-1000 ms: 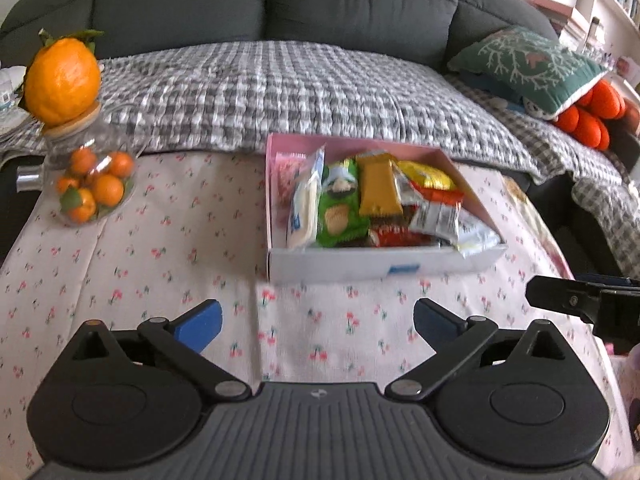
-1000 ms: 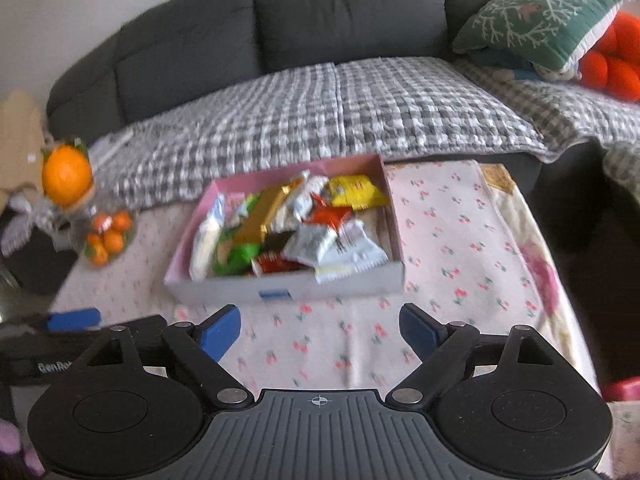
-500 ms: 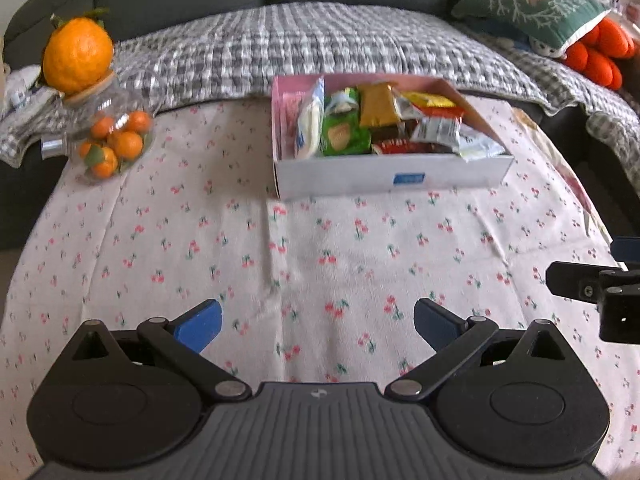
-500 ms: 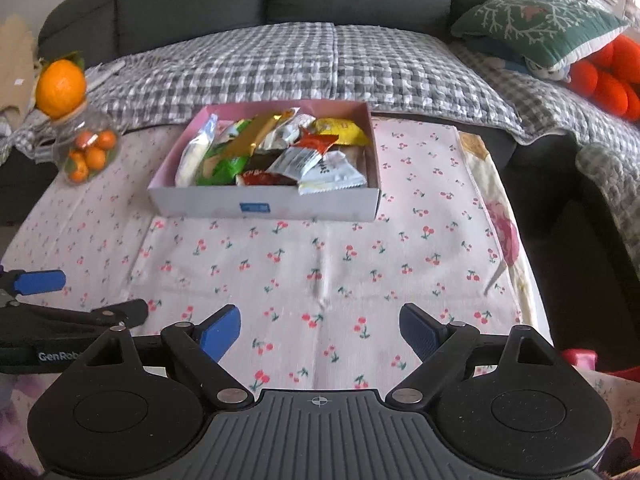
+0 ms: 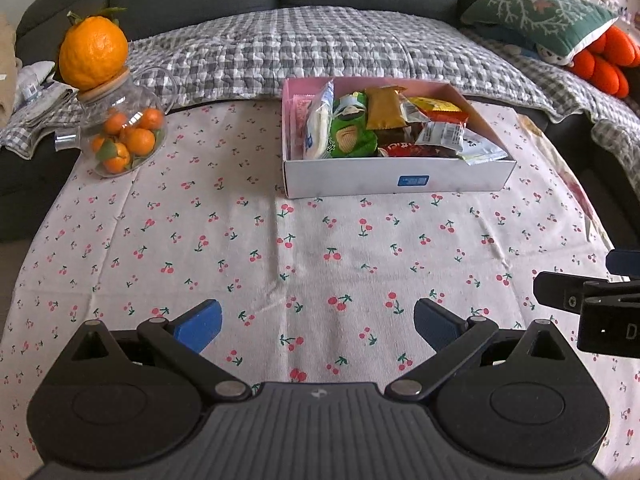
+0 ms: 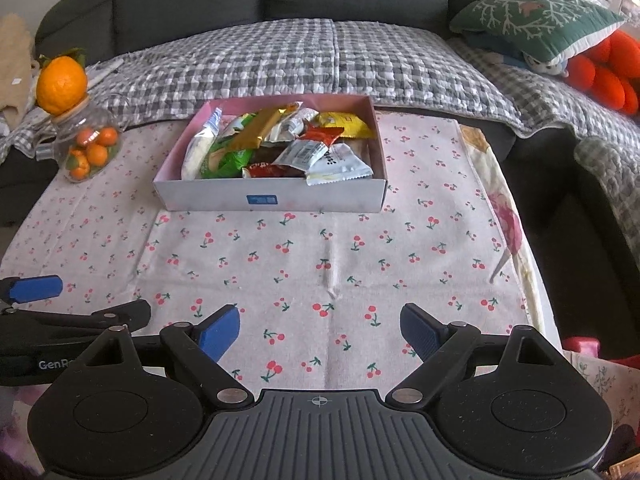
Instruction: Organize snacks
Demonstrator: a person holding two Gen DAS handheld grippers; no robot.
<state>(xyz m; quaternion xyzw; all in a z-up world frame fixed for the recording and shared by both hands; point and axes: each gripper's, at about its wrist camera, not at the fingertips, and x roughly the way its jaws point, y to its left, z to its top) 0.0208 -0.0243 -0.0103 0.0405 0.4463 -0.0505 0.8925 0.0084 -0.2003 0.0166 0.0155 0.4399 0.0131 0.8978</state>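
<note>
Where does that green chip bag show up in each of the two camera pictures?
Left wrist view: green chip bag right of centre, upper half, in the box's left part.
Right wrist view: left of centre, same box.
Shared landmark: glass jar of oranges, far left.

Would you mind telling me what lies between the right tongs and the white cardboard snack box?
Only bare cherry-print tablecloth lies between the right tongs and the white cardboard snack box, as the right wrist view shows.
</note>
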